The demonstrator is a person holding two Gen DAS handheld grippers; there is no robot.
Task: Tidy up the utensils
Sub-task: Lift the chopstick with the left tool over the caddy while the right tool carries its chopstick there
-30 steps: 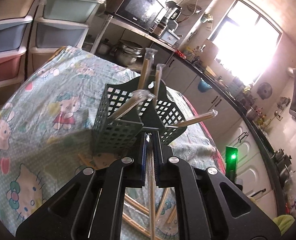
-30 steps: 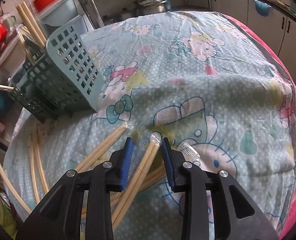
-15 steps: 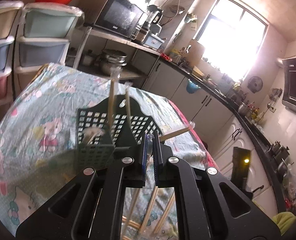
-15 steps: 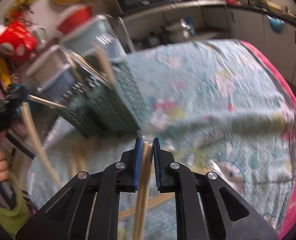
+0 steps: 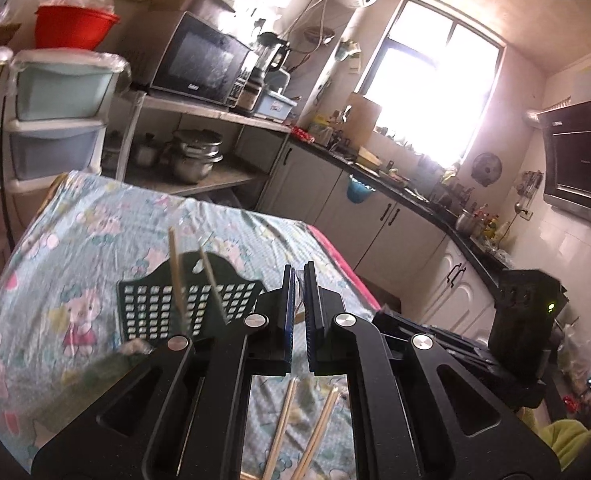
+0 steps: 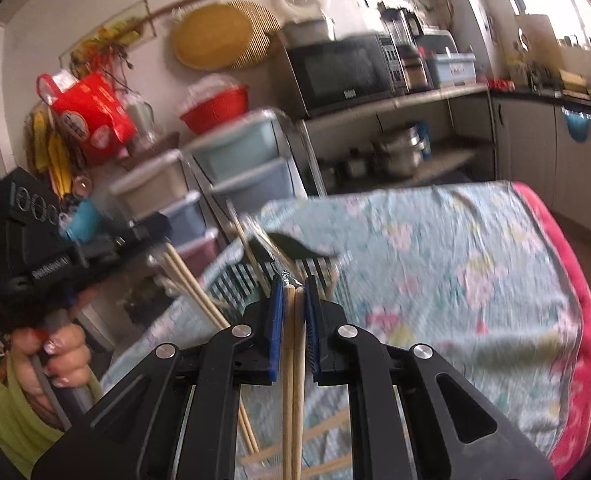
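A dark green perforated utensil basket (image 5: 183,304) stands on the cartoon-print tablecloth (image 5: 75,240), with two chopsticks (image 5: 175,268) upright in it. My left gripper (image 5: 299,300) hovers above and in front of it. The right wrist view shows the left gripper (image 6: 155,232) shut on wrapped chopsticks (image 6: 191,284) that slant downward. My right gripper (image 6: 294,300) is shut on a pair of wooden chopsticks (image 6: 293,360) in a clear wrapper, raised in front of the blurred basket (image 6: 235,280).
Loose chopsticks (image 6: 327,428) lie on the cloth below the grippers. A person's hand (image 6: 55,352) grips the left tool's handle. Plastic drawer towers (image 5: 55,120) and a microwave (image 5: 199,60) stand behind the table. The table's pink edge (image 6: 567,280) runs along the right.
My right gripper closed on a pair of chopsticks lying on the cloth and lifted it. The left gripper rose with its chopsticks, so the basket now sits lower in its view.
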